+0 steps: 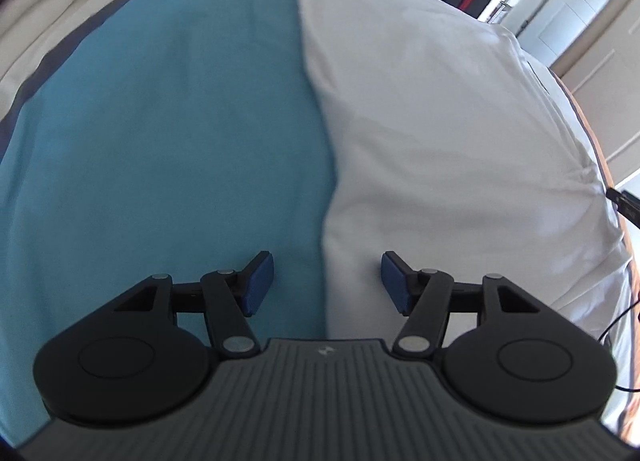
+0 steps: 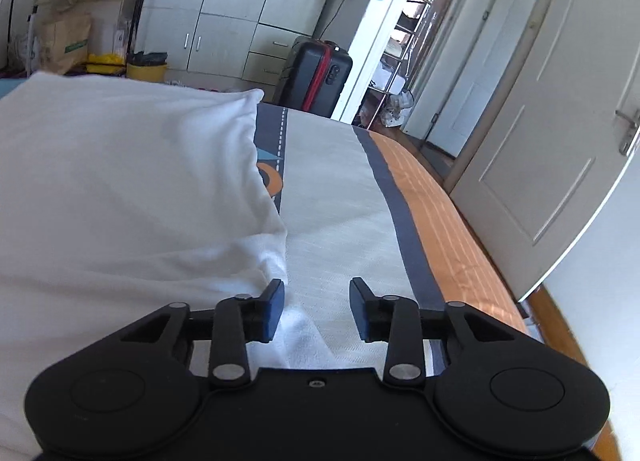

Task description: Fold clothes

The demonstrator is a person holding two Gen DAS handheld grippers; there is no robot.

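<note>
Left gripper (image 1: pixel 327 281): lower centre of the left wrist view, blue pads spread apart, nothing between them. It sits over the line where the teal cloth (image 1: pixel 168 141), filling the left half of the frame, meets the white garment (image 1: pixel 440 133) on the right half.

Right gripper (image 2: pixel 316 309): lower centre of the right wrist view, jaws apart and empty, over the white garment's crumpled edge (the fabric bunches just ahead of the left pad). The garment covers the left of that frame.

Bed (image 2: pixel 332 201): cream cover with grey and orange stripes, centre right.

Black suitcase (image 2: pixel 316 77): upper centre, beside the open doorway.
</note>
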